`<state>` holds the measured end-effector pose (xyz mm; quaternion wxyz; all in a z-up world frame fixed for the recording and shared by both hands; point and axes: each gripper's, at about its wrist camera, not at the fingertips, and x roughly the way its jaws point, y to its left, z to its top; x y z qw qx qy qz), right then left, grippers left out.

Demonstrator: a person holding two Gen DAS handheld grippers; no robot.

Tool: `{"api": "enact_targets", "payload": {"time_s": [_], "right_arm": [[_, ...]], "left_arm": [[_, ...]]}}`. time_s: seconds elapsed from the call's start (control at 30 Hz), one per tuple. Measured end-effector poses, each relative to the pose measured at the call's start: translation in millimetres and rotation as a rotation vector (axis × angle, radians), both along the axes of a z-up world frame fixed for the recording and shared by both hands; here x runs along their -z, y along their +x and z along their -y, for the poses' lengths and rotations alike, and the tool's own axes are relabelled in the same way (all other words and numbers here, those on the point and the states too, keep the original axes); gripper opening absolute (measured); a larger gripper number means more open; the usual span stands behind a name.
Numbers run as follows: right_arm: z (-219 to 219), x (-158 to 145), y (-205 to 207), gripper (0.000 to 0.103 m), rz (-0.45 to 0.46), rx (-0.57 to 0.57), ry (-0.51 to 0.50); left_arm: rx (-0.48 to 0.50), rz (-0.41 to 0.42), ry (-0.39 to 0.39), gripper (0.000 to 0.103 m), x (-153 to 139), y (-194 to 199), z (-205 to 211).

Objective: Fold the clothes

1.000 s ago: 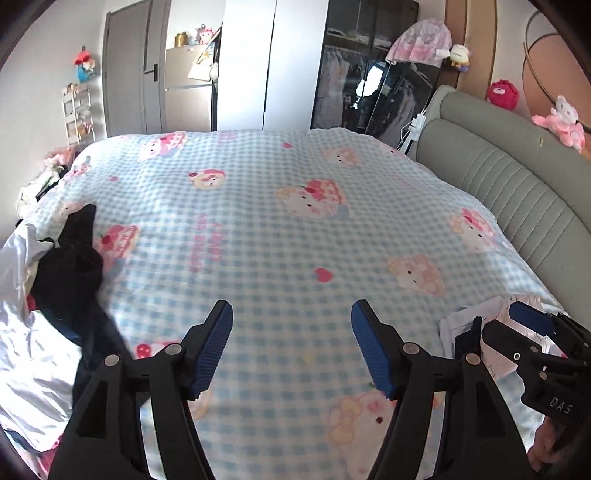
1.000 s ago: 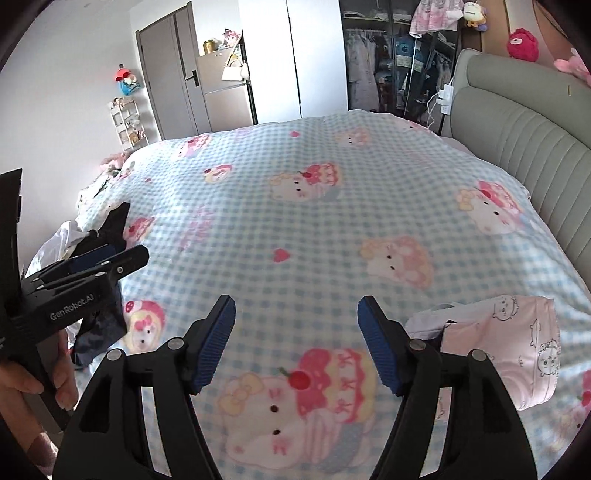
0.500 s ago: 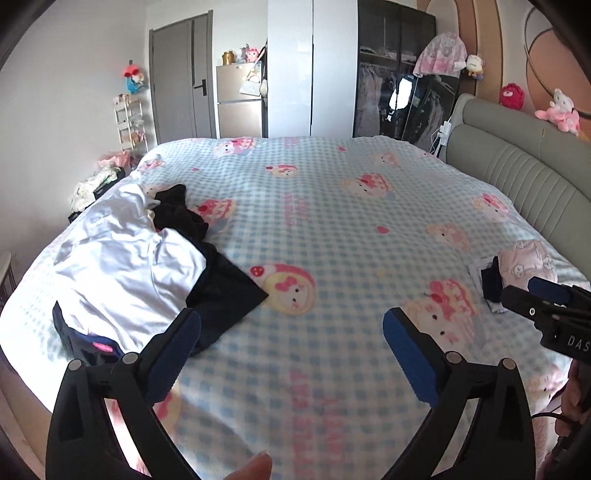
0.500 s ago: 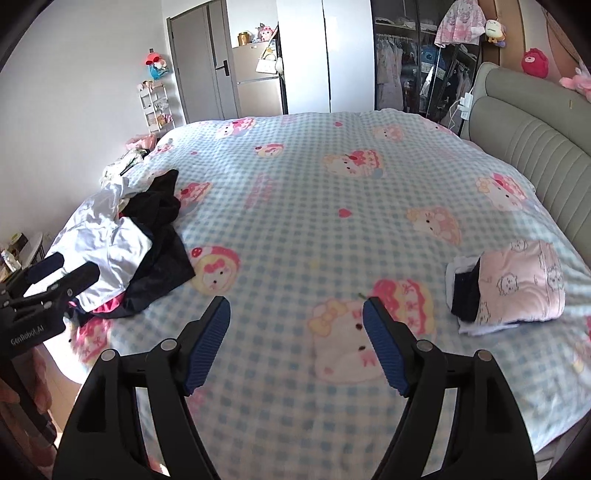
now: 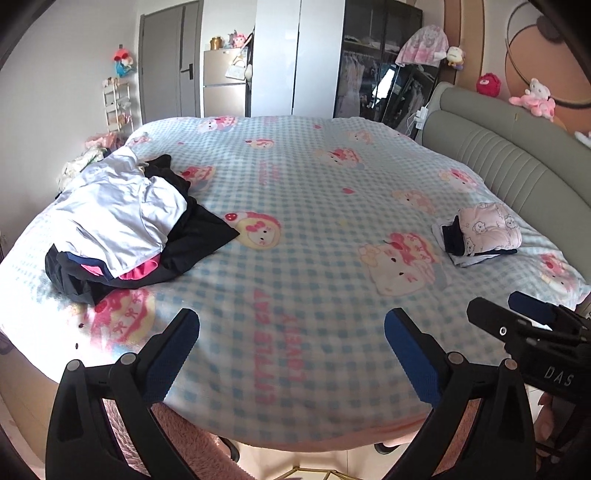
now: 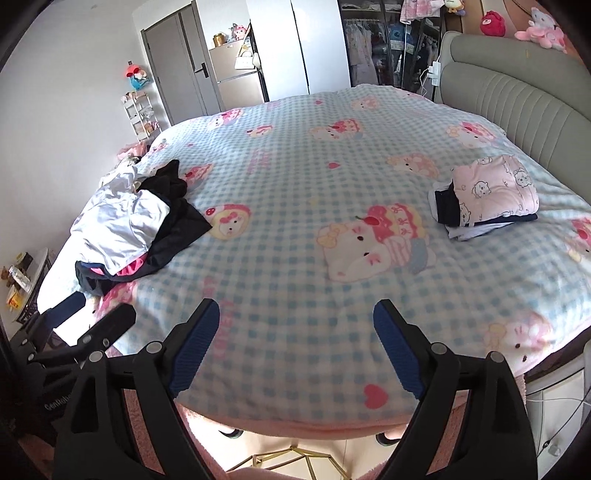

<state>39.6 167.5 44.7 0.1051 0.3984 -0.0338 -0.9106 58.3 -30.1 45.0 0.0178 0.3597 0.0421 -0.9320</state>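
Your left gripper (image 5: 291, 330) stands wide, both blue pads (image 5: 173, 354) clear of the blanket, nothing between the jaws. Your right gripper (image 6: 295, 325) has its jaws opening, nothing between them either; its blue pads (image 6: 194, 343) hang over the near edge of the bed. In the left wrist view the right gripper shows at 4 o'clock; in the right wrist view the left gripper shows at 8 o'clock.

Below both tools, at 6 o'clock, the checked blanket (image 6: 295, 280) drops over the bed edge, with pale floor and a thin gold frame (image 6: 280, 459) under it.

Next out, the unfolded clothes pile (image 5: 125, 225) lies at 10 o'clock in the left wrist view, on the blanket near the bed's left edge. A white garment (image 5: 122, 214) sits on top; a black garment (image 5: 195, 236) spreads from under it toward the middle of the bed, and a strip of pink cloth (image 5: 142, 273) shows at the pile's near side.

The folded stack (image 6: 487, 195) lies at 2 o'clock in the right wrist view, well apart from the pile: a pink printed piece on top, dark and white layers under it, near the grey-green headboard (image 6: 517, 96).

Farther out, at 12 o'clock, stand a grey door (image 6: 173, 70), a white wardrobe (image 6: 295, 48) and an open dark closet with hanging clothes. Plush toys (image 6: 543, 26) sit above the headboard.
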Motion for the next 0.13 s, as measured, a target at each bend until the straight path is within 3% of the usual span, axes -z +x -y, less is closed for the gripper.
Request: {"api": "enact_targets", "payload": {"time_s": [0.13], "right_arm": [[-7.7,5.2,2.7,0.087,0.009,0.018,0.004]], "left_arm": [[-0.005,-0.002,-0.013,0.102,1.6,1.4,-8.8]]}}
